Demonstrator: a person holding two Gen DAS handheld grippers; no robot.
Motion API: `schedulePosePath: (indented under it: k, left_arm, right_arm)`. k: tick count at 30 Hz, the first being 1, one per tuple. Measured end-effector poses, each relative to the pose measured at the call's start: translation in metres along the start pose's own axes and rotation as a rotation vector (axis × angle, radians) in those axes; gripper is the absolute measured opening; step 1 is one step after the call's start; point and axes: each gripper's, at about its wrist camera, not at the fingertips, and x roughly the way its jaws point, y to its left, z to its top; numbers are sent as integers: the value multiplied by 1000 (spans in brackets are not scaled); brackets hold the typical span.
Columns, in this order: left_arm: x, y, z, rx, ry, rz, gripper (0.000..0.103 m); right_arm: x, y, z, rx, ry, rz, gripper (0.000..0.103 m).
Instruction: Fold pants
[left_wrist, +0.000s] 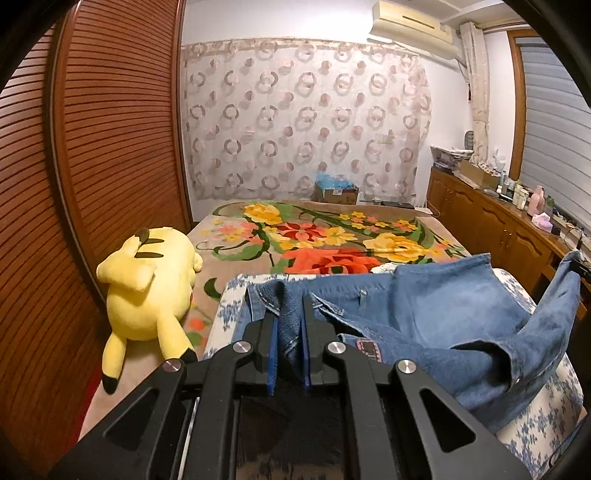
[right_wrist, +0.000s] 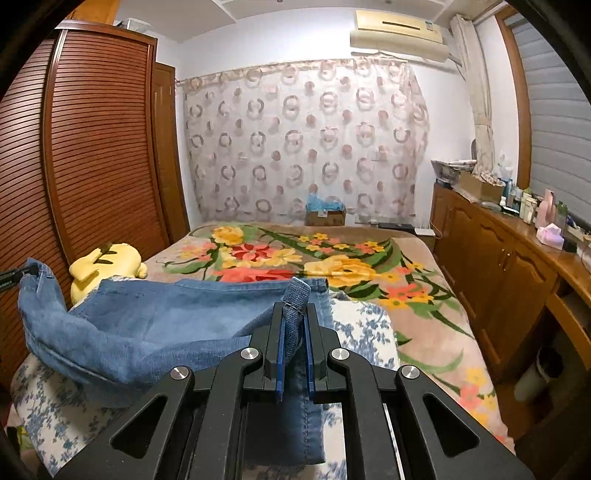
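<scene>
From your left wrist view, the left tongs (left_wrist: 290, 314) are clamped on a bunched edge of the jeans (left_wrist: 424, 314), which lie slack over a blue-flowered white cushion (left_wrist: 535, 424) at the near end of the bed (left_wrist: 240, 254). Judge the denim as soft but fairly heavy: it sags between the two grips, so hold thick seams or the waistband, not a single layer, and keep the span taut. A yellow plush toy (left_wrist: 147, 291) lies just beside the cushion toward the bed's left edge, close enough to catch a trailing leg. From your right wrist view, the right tongs (right_wrist: 293, 317) are clamped on another fold of the jeans (right_wrist: 155, 317), a denim tab sticking up between the pads. The floral blanket ahead is bare, giving room to lay the fold; the wooden cabinet (right_wrist: 498, 266) stands well apart along the bed's right edge.
</scene>
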Motion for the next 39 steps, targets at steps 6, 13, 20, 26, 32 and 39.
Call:
schedulePosePath:
  k: [6, 13, 20, 26, 32, 39]
  left_arm:
    - [30, 1, 22, 17, 3, 28, 11]
    - [73, 4, 35, 21, 39, 56, 11]
    - [112, 8, 31, 2, 108, 50, 14]
    - [119, 13, 25, -11, 148, 60, 40]
    - [107, 18, 28, -33, 102, 34, 71]
    - [99, 7, 26, -12, 90, 8, 73]
  right_arm:
    - [24, 2, 10, -18, 7, -21, 8]
    - [69, 10, 19, -62, 66, -44, 8]
    - [120, 24, 21, -97, 186, -48, 9]
    - [136, 19, 41, -69, 227, -35, 9]
    - [140, 15, 43, -44, 230, -53, 26]
    - [136, 20, 39, -18, 211, -26, 41]
